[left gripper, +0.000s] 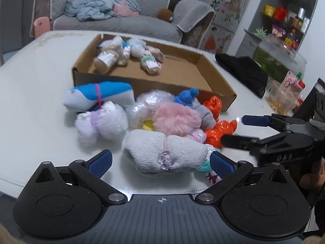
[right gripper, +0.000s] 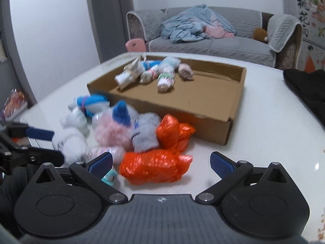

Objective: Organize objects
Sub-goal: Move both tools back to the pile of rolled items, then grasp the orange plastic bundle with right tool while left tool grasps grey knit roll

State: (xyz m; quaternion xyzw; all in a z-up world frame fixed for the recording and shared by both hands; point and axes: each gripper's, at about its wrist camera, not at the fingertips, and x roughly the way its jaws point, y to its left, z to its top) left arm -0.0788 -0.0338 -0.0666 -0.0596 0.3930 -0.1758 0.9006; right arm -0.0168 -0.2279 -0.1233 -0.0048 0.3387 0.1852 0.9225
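A shallow cardboard box (left gripper: 182,85) (right gripper: 168,103) sits on the white table and holds several rolled sock bundles (left gripper: 126,53) (right gripper: 154,73). In front of it lies a pile of bundles: a blue-and-white roll (left gripper: 99,95), a white fluffy one (left gripper: 101,122), a pink fluffy one (left gripper: 174,118) (right gripper: 111,132), a grey knit one (left gripper: 162,154) and orange plastic bundles (left gripper: 215,130) (right gripper: 154,164). My left gripper (left gripper: 160,162) is open, its fingers on either side of the grey knit bundle. My right gripper (right gripper: 161,163) is open around the nearer orange bundle; it also shows in the left wrist view (left gripper: 233,130).
A black cloth (left gripper: 243,73) (right gripper: 304,89) lies on the table right of the box. A snack bag (left gripper: 284,97) stands at the table's right edge. A grey sofa (left gripper: 113,20) with a blue blanket stands behind, shelves (left gripper: 288,16) at right.
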